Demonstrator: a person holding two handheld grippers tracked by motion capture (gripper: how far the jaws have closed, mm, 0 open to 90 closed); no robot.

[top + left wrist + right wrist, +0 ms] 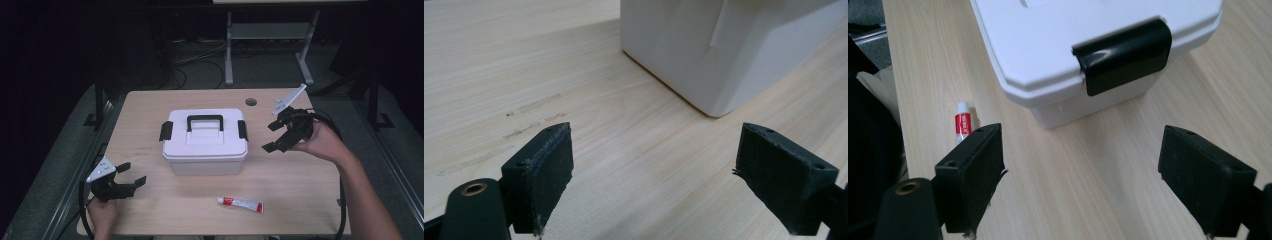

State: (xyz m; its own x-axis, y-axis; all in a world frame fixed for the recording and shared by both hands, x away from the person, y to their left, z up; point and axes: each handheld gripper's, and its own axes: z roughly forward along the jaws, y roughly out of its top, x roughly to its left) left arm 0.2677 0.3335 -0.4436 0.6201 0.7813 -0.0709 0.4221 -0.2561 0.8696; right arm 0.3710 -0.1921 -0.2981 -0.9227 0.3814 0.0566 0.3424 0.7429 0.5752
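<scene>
A person's left hand (102, 212) at the table's (300, 200) near edge, about 7 o'clock from the box, holds the left gripper (131, 175) with its jaws spread wide and nothing between them; in the left gripper view they frame bare wood and a lower corner of the white box (704, 55). A red-and-white tube (240, 204) lies flat at 5 o'clock from the box, well apart from it. The box (205, 145) sits mid-table, lid on, black handle (205, 121) folded flat, black latches at both ends. At 3 o'clock the right gripper (273, 136) hovers just beside the box, released and empty, facing the near latch (1123, 55).
</scene>
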